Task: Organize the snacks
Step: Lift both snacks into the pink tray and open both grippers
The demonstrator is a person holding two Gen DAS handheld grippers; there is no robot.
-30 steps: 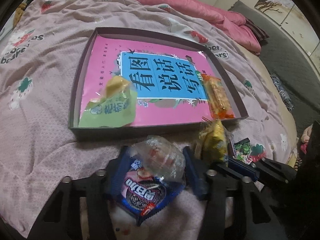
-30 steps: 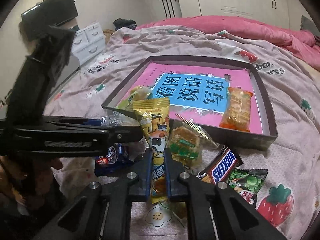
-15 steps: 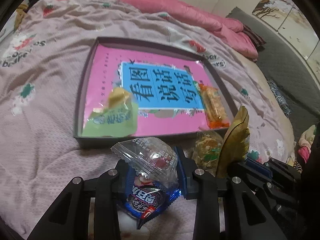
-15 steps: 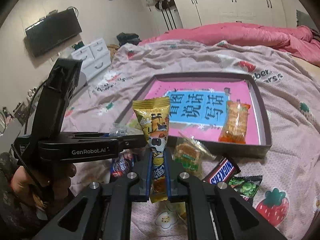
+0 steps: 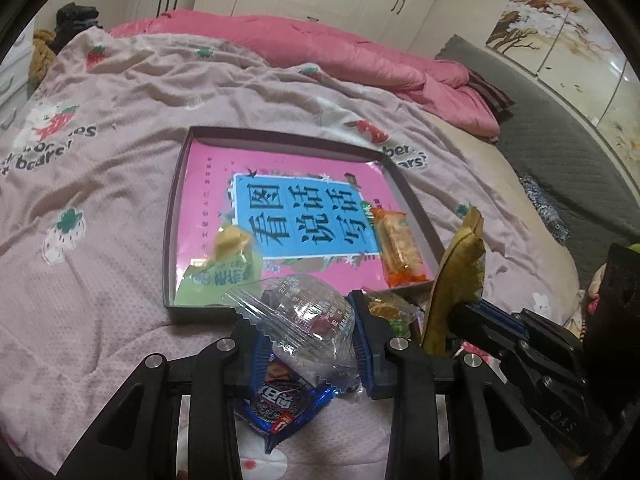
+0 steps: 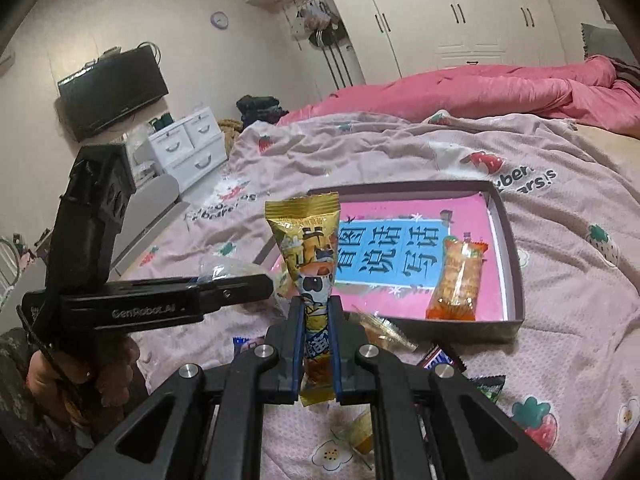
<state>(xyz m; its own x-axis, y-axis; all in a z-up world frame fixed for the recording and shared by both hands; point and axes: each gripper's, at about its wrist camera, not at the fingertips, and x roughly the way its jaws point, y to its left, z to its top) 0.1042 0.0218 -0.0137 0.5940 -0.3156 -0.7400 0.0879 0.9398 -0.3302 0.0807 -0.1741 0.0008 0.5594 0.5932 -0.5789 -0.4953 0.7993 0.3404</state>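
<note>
Glossy crinkled plastic snack wrapper; matt woven cloth bedspread

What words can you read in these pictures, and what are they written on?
"看图说话写话": big letters on the pink book in the box.
"GenRobot.AI": on the side of the left gripper.
"bears?", part cut off: printed on the blanket.
The yellow snack in the right gripper, the clear snack bag and the blue cookie packet have print too blurred to read.
</note>
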